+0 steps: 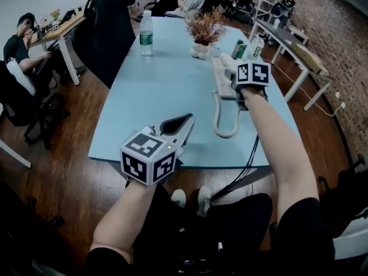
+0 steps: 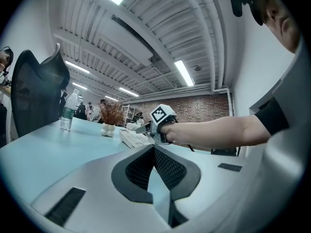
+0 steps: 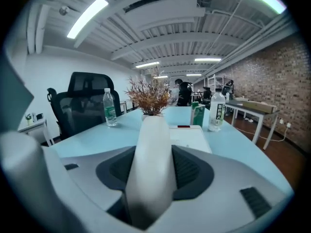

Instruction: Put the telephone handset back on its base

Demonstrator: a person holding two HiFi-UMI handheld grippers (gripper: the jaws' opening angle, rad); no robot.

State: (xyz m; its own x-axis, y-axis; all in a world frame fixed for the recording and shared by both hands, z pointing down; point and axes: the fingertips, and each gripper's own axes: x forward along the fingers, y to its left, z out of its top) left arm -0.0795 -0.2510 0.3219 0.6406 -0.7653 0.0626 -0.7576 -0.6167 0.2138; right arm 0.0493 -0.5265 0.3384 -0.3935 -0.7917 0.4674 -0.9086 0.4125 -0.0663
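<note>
My right gripper (image 1: pixel 230 66) is shut on the white telephone handset (image 1: pixel 226 61) and holds it just above the white telephone base (image 1: pixel 221 84) at the table's right side. In the right gripper view the handset (image 3: pixel 154 149) stands between both pads, with the base (image 3: pixel 193 139) just beyond it. A coiled white cord (image 1: pixel 221 119) hangs in a loop toward the front edge. My left gripper (image 1: pixel 188 119) hovers near the table's front edge, shut with nothing in it; its tips (image 2: pixel 154 149) meet. From there my right gripper (image 2: pixel 145 129) shows over the base (image 2: pixel 132 139).
On the light blue table (image 1: pixel 155 91) stand a water bottle (image 1: pixel 146 34), a dried plant in a white vase (image 1: pixel 204 36), a green carton (image 1: pixel 239 49) and a second bottle (image 1: pixel 256 46). A black office chair (image 1: pixel 109 27) is at the far left edge. A person (image 1: pixel 20 48) sits at another desk.
</note>
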